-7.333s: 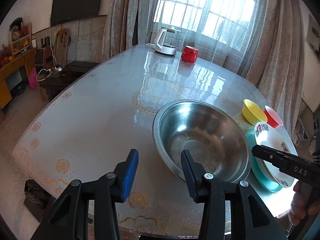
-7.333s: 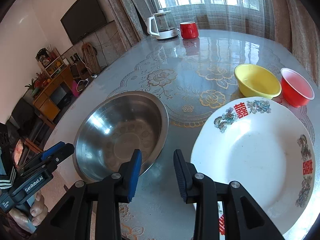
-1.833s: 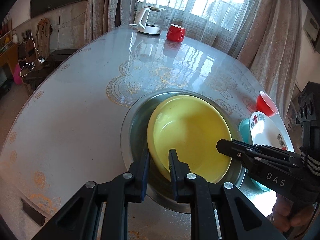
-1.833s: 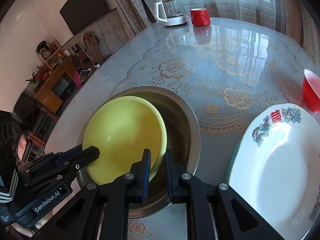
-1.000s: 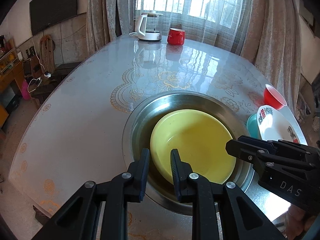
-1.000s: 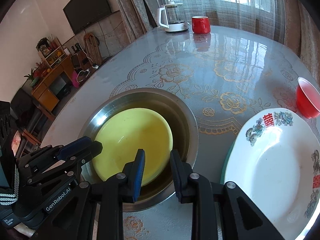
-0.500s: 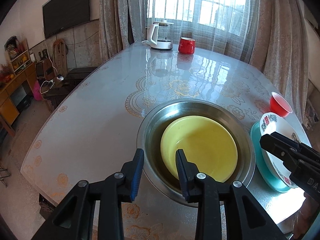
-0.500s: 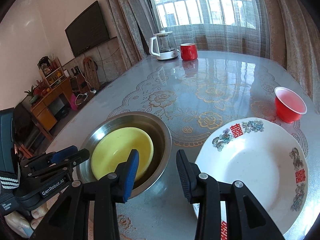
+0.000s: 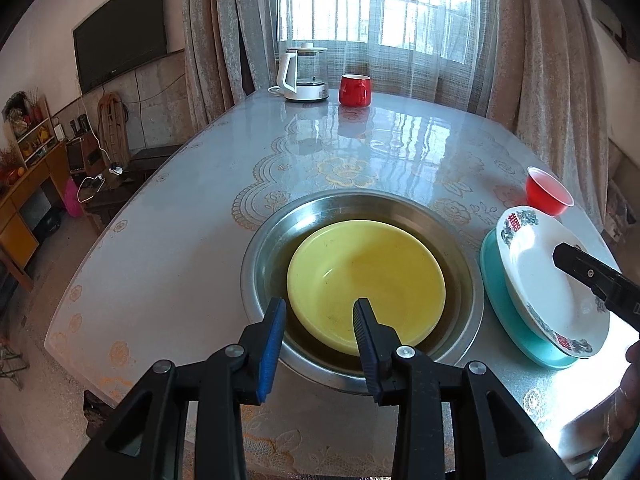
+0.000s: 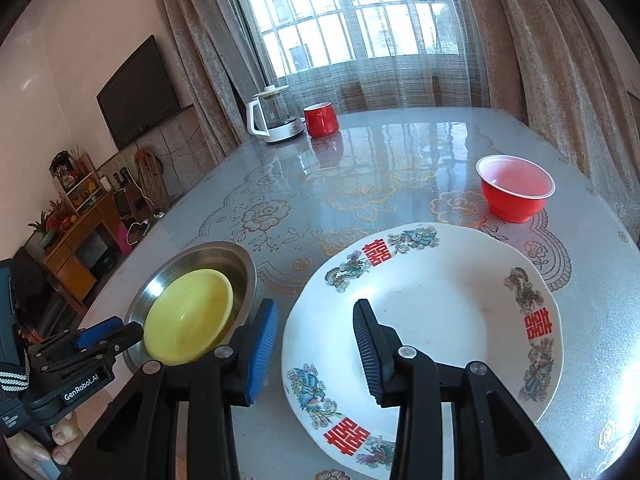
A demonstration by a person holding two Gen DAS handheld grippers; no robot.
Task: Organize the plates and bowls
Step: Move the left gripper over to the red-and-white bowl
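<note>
— Sitting where, the yellow bowl (image 9: 366, 280)?

— Nested inside the steel basin (image 9: 264, 248), centre of the left wrist view. At right a white patterned plate (image 10: 432, 312) lies on a teal plate (image 9: 494, 280); a red bowl (image 10: 516, 196) stands beyond them.

— And each claw?

— Left claw (image 9: 318, 334) has just been opening; its jaws are apart over the bowl's near rim, gripping nothing. Right claw (image 10: 314, 344) also stands apart and empty, above the white plate's left edge and the desk (image 10: 400, 168).
</note>
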